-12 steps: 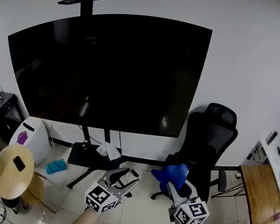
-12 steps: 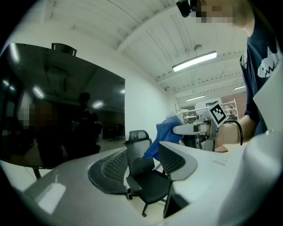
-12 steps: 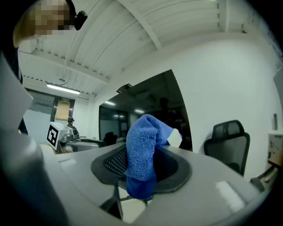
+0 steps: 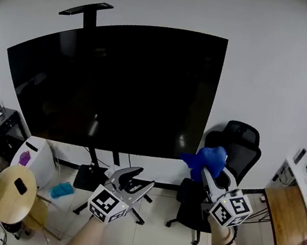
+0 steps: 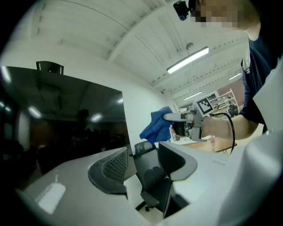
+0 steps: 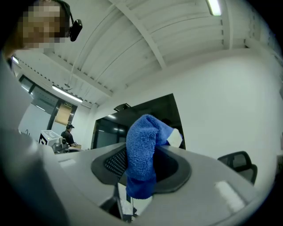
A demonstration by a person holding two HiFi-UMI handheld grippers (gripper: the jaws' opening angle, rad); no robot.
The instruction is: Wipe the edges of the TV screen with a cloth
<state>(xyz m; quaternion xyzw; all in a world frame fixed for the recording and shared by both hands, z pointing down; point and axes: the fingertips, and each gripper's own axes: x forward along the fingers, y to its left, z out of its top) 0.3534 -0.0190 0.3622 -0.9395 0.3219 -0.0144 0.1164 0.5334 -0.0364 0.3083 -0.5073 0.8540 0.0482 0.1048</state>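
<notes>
The big black TV screen (image 4: 119,85) stands on its stand against the white wall. My right gripper (image 4: 208,171) is shut on a blue cloth (image 4: 205,159), which it holds up just beside the screen's lower right corner; whether the cloth touches the screen I cannot tell. In the right gripper view the cloth (image 6: 142,154) bunches between the jaws, with the TV (image 6: 146,112) behind it. My left gripper (image 4: 135,181) hangs lower, below the screen's bottom edge, open with nothing between its jaws. The left gripper view shows the cloth (image 5: 157,126) to the right of the TV (image 5: 62,114).
A black office chair (image 4: 236,146) stands right behind the right gripper. The TV stand's base (image 4: 90,177) sits on the tiled floor. At the left are a round wooden table (image 4: 13,189) and a white appliance (image 4: 35,158). A wooden desk (image 4: 284,226) is at the right.
My right gripper has risen with the blue cloth to the screen's lower right corner. The left gripper has stayed low and shifted slightly left.
</notes>
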